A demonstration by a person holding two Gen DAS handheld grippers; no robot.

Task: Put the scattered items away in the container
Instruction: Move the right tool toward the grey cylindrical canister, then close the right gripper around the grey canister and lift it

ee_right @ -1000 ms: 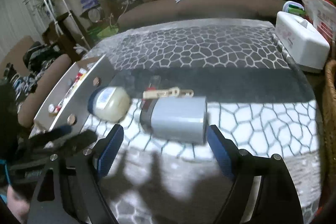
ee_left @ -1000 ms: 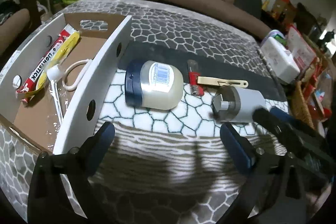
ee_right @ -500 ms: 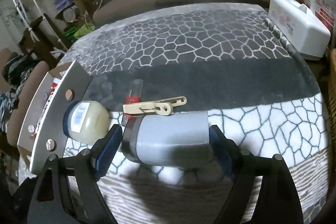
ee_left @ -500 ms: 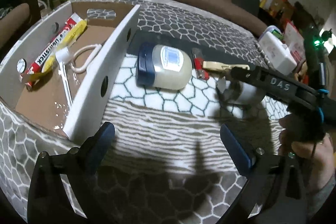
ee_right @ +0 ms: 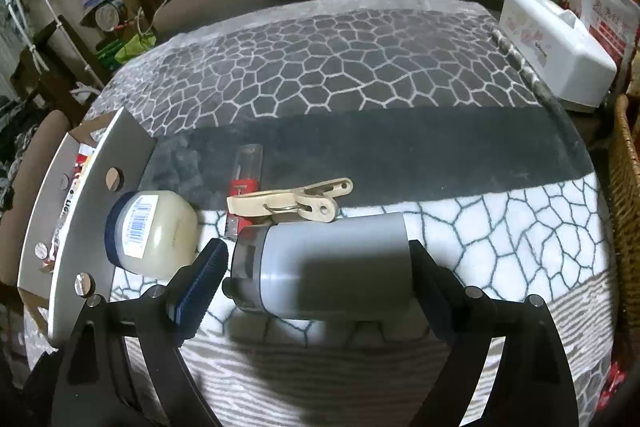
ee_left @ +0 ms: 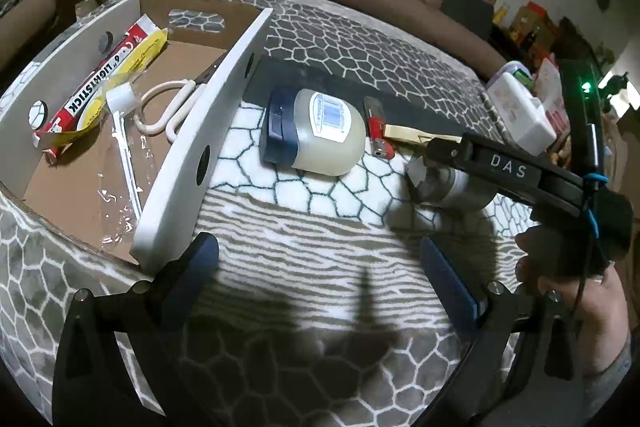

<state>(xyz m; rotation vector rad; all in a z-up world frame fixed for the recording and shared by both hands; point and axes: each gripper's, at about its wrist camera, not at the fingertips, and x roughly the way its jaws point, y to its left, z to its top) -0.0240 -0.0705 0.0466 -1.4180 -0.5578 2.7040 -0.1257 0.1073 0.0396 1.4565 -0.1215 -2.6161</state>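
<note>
Grey cylindrical tumbler with dark lid (ee_right: 320, 267) lies on its side on the patterned blanket, long axis crosswise between the fingers of the right gripper (ee_right: 316, 279). Jaws spread wide, just widened, pads not touching. Right hand nearer, pitched steeply down. Left gripper (ee_left: 320, 283) spread, empty, beside the white cardboard box (ee_left: 192, 163).

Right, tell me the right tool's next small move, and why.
Probably close the right tool on the grey bottle. The bottle lies on its side between the open fingers, which have just been widening and do not visibly press it yet. It is not yet in the box.
</note>
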